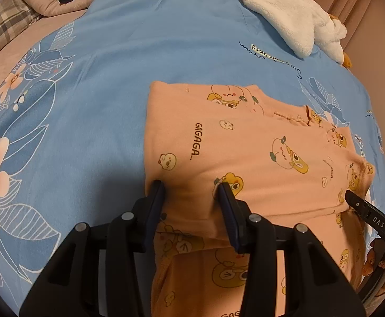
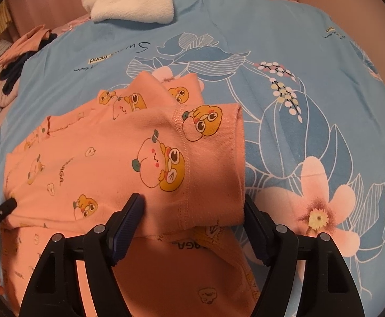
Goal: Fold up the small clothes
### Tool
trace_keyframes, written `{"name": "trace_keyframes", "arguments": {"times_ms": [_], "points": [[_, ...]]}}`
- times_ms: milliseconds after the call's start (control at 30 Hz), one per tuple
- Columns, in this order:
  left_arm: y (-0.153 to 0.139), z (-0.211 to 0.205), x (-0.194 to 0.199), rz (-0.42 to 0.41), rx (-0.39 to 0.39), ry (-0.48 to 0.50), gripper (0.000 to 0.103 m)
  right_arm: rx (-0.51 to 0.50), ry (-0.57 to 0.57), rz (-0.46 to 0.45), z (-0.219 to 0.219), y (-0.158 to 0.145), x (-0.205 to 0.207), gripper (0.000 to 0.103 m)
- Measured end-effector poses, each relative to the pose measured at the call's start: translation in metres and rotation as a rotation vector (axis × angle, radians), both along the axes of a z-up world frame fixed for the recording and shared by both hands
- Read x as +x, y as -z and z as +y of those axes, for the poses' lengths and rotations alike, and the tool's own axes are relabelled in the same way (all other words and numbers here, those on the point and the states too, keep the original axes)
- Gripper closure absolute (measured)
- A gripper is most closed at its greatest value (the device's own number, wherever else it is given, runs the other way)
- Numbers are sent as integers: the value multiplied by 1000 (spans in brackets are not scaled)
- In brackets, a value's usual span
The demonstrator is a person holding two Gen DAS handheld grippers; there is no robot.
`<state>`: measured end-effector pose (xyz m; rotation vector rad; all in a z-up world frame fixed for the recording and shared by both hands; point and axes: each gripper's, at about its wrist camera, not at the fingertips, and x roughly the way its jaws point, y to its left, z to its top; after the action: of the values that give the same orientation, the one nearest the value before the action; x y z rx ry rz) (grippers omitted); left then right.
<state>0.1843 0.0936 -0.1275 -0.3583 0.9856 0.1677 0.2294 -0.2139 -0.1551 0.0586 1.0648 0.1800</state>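
Biggest risk here, I'd say, is the fold coming undone. The peach cartoon-print baby garment [image 1: 245,148] has its top layer doubled over the lower one, and both hand-held grippers sit right at that near fold edge. If either one drags back or lifts with fabric snagged on a pad, the top layer slides and the edges go crooked. The bedsheet [image 1: 100,92] is soft too, so the whole bundle could shift along with it.

The garment lies on the blue floral bedsheet on the bed, towards the near side, well apart from the white plush toy [image 1: 285,10] at the far edge.

The left hand-held gripper [image 1: 189,192] has its jaws partly apart, tips resting on the folded edge near its left corner with cloth between them; I can't tell whether the pads actually pinch it.

The right hand-held gripper [image 2: 192,208] stands wide, jaws straddling the cuffed end of the fold: the left pad lies on the fabric and the right sits just beside the edge, not clamping anything.
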Motion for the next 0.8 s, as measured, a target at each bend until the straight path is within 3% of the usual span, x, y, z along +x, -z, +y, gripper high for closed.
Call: {"name": "trace_keyframes", "arguments": {"times_ms": [100, 200, 267, 367, 467, 667, 800], "points": [[-2, -1, 0, 4, 4, -3, 58, -3, 0, 7, 3, 0, 2, 24], [-11, -7, -4, 36, 31, 25, 50, -17, 9, 38, 5, -4, 6, 22], [-20, -9, -11, 44, 40, 28, 37, 4, 19, 58, 4, -11, 5, 22], [-42, -7, -32, 9, -17, 11, 25, 58, 8, 5, 2, -33, -9, 22], [-63, -9, -55, -50, -27, 9, 13, 44, -5, -61, 1, -61, -27, 22], [-97, -15, -105, -147, -45, 14, 6, 141, -27, -177, -10, -115, -66, 14], [-104, -22, -129, -169, -79, 12, 6, 151, -34, -216, -17, -130, -84, 14]]}}
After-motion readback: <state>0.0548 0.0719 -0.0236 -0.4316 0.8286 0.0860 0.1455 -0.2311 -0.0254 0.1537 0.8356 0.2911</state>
